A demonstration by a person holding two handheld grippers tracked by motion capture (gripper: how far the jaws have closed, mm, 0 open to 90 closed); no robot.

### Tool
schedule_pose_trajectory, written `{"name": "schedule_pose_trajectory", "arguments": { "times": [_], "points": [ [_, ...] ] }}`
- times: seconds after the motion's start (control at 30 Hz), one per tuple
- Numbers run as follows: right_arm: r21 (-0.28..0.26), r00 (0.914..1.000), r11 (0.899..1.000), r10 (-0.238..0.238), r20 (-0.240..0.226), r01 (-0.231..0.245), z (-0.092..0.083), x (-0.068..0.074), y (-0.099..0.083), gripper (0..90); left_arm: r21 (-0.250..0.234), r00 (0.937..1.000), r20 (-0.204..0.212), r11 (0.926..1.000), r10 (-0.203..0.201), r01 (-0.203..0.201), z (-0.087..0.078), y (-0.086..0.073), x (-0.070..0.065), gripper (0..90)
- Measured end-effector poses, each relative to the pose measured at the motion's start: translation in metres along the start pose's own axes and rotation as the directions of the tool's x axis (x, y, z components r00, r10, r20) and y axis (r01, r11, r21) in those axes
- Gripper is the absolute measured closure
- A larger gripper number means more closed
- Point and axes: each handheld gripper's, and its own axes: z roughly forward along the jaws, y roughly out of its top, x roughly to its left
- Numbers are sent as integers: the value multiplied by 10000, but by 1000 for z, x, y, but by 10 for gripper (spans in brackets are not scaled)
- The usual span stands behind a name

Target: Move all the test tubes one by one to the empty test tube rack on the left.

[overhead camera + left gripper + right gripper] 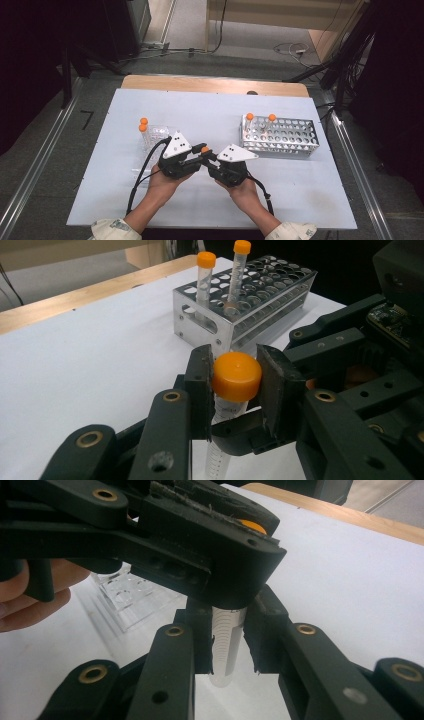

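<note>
While both tools grip one tube (220,450), left tool (235,375) on cap (236,376), right tool (227,645) on body, printed graduations unreadable.

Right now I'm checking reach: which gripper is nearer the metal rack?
Right. The right gripper sits just left of the metal rack; the left gripper is beyond it.

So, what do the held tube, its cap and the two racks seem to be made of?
Tube: clear plastic, probably; see-through wall with printed marks.
Cap: orange plastic, smooth with a soft sheen.
Far rack: metal, likely aluminium; silvery, shiny, punched holes.
Near rack: clear acrylic, apparently; transparent with drilled holes.
</note>
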Motion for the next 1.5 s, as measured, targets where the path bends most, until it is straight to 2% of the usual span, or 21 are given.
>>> {"name": "schedule_pose_trajectory", "arguments": {
  "times": [0.3,0.4,0.53,0.67,0.97,1.07,1.27,1.5],
  "points": [
    [2,10000,10000,47,27,-47,-1,0,0,698,52,10000,98,10000,10,-11,0,0,0,705],
    [-69,9999,10000,67,-93,-68,-2,-1,1,561,69,10000,79,10000,17,-18,0,0,1,706],
    [309,9998,9995,76,-209,-70,0,-1,3,274,29,10000,6,10000,28,-28,-3,1,3,706],
    [394,9998,9992,59,-172,-52,0,-1,3,177,-144,9998,-177,9998,-105,103,-10,3,10,707],
    [324,9997,9992,212,77,-214,-6,-8,3,160,-575,9968,-538,9968,-592,561,-38,8,34,706],
    [401,10000,9992,73,61,-75,-6,-8,2,161,-650,9937,-721,9946,-853,806,-48,8,43,706],
    [445,9999,9989,114,99,-118,-7,-10,1,171,-799,9863,-1083,9900,-1242,1159,-68,10,61,706],
    [443,9998,9989,164,140,-170,-7,-12,0,178,-1170,9721,-1614,9814,-1702,1524,-90,9,81,705]
  ]
}}
